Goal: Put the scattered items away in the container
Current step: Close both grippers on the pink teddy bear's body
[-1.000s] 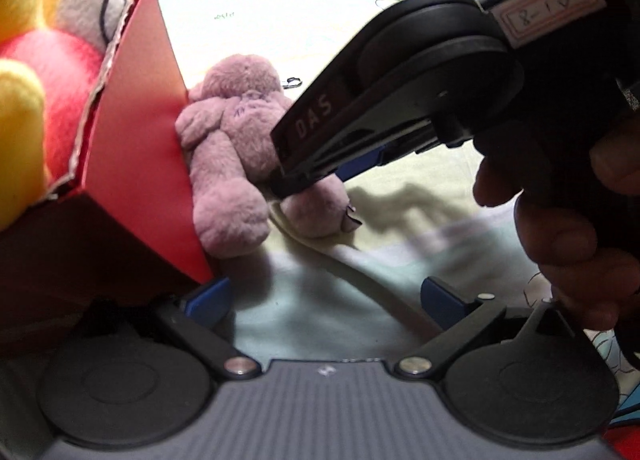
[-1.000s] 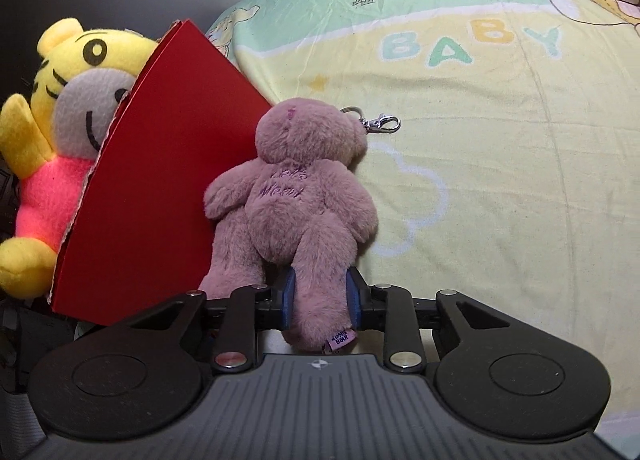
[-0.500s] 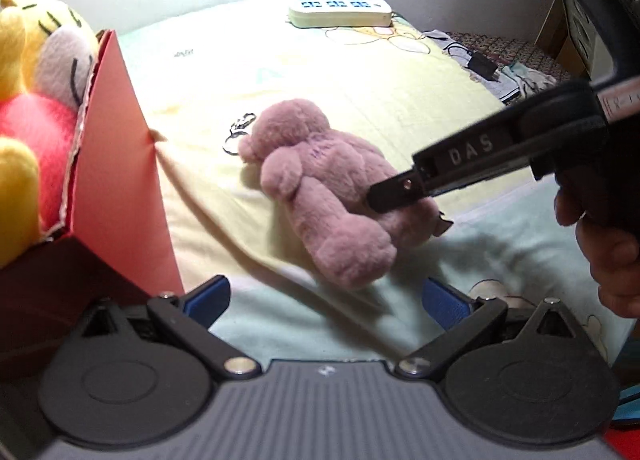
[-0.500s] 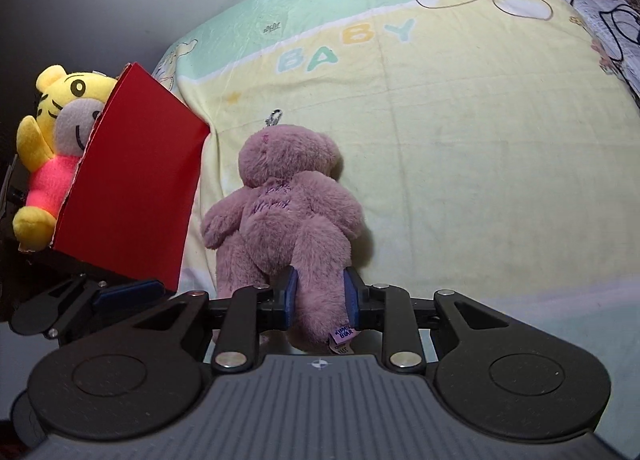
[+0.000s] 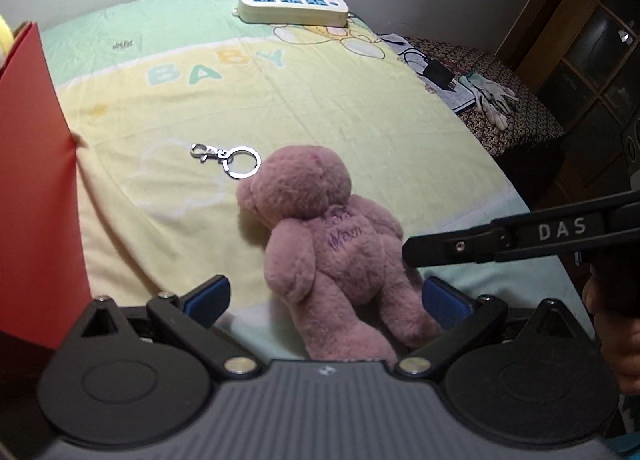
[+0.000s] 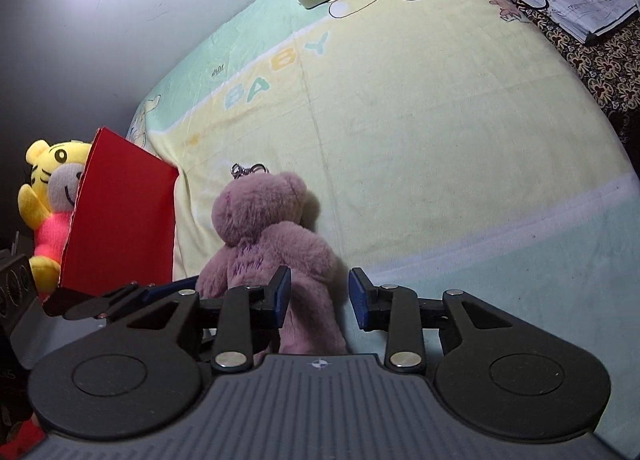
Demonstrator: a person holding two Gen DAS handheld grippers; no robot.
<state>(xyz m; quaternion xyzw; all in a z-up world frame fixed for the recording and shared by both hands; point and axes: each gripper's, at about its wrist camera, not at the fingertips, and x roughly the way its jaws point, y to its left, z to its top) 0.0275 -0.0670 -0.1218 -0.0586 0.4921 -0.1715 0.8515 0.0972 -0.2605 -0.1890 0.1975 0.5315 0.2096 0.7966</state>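
A pink plush bear [image 5: 332, 236] with a metal key ring [image 5: 226, 159] lies face down on the yellow baby blanket [image 5: 340, 112]. My left gripper [image 5: 324, 296] is open, its blue pads on either side of the bear's legs. My right gripper [image 6: 318, 296] is open around one leg of the bear [image 6: 276, 244], not pinching it; its finger also shows in the left wrist view [image 5: 500, 242]. The red box [image 6: 120, 220] stands at the left, with a yellow tiger plush [image 6: 48, 204] in it.
A white power strip [image 5: 292, 6] lies at the blanket's far edge. A patterned stool [image 5: 500, 100] with papers, a charger and gloves stands to the right. A dark cabinet [image 5: 600, 40] is at the far right.
The right gripper has let go of the bear's leg and opened. The bear has been pulled away from the red box. The left gripper has moved in around the bear's legs.
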